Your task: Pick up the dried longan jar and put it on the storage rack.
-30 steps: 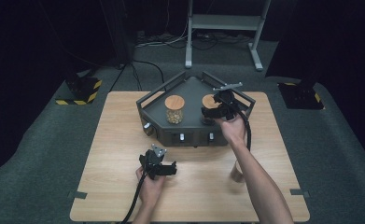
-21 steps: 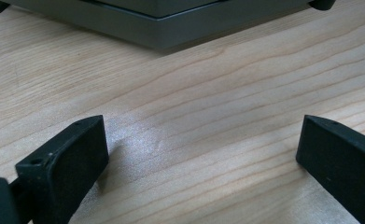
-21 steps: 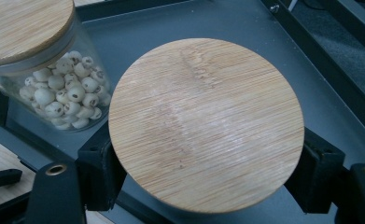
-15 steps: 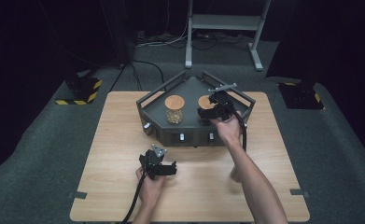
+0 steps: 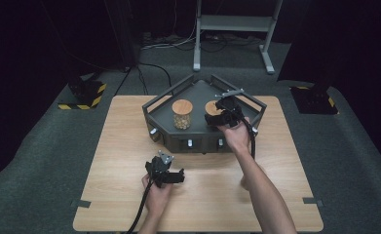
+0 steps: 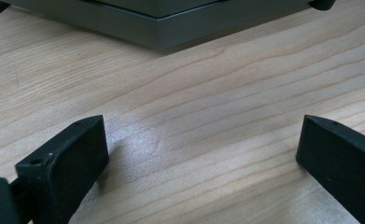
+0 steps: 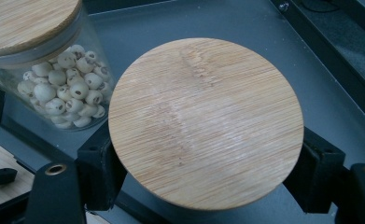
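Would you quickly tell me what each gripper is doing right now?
Left gripper: open, holding nothing.
Right gripper: closed on the jar lid.

Light wooden table (image 5: 129, 146) sitting on grey carpet (image 5: 42, 161), yellow-and-black striped block (image 5: 83, 95) lying left on the floor, metal stand (image 5: 234, 29) standing behind, black cables (image 5: 154, 73) trailing across the carpet.

Jaws wide apart — bare wooden table (image 6: 194, 135) between.

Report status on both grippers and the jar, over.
Right gripper shut on right jar in grey tray. Left gripper open over table. Second jar close beside.
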`<state>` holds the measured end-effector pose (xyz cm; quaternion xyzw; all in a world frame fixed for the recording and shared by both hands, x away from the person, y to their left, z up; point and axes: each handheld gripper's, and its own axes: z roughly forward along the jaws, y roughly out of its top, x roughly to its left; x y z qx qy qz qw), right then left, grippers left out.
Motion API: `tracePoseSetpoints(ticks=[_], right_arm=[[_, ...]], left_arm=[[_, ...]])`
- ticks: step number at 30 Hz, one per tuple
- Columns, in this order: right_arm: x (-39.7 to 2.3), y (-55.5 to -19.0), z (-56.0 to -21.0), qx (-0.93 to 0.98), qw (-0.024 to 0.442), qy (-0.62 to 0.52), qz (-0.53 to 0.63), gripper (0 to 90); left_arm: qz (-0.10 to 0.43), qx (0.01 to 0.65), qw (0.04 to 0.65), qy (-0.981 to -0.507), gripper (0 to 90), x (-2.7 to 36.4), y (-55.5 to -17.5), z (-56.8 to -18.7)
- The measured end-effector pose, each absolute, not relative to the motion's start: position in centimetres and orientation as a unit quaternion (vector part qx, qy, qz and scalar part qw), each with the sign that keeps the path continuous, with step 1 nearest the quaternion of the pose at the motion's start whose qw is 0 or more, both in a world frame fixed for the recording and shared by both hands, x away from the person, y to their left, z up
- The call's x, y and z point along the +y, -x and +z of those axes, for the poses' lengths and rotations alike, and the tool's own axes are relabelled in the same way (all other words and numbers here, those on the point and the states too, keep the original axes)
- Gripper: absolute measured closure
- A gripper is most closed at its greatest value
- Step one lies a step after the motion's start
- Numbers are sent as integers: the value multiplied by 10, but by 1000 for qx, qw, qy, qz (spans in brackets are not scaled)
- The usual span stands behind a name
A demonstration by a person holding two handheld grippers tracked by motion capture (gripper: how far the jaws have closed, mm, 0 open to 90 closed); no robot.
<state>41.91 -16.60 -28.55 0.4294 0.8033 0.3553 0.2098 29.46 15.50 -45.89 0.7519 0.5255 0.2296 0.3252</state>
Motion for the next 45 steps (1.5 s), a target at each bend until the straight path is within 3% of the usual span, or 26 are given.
tracePoseSetpoints(ticks=[23, 34, 45], right_arm=[[-169, -421, -286, 801, 199, -436, 359, 237], [-175, -418, -285, 793, 196, -441, 372, 89], [-188, -411, -282, 786, 191, -441, 388, 58]], left_arm=[[230, 525, 325, -752, 22, 155, -295, -459], [230, 526, 325, -752, 22, 155, -295, -459], [230, 526, 325, -752, 22, 155, -295, -459]])
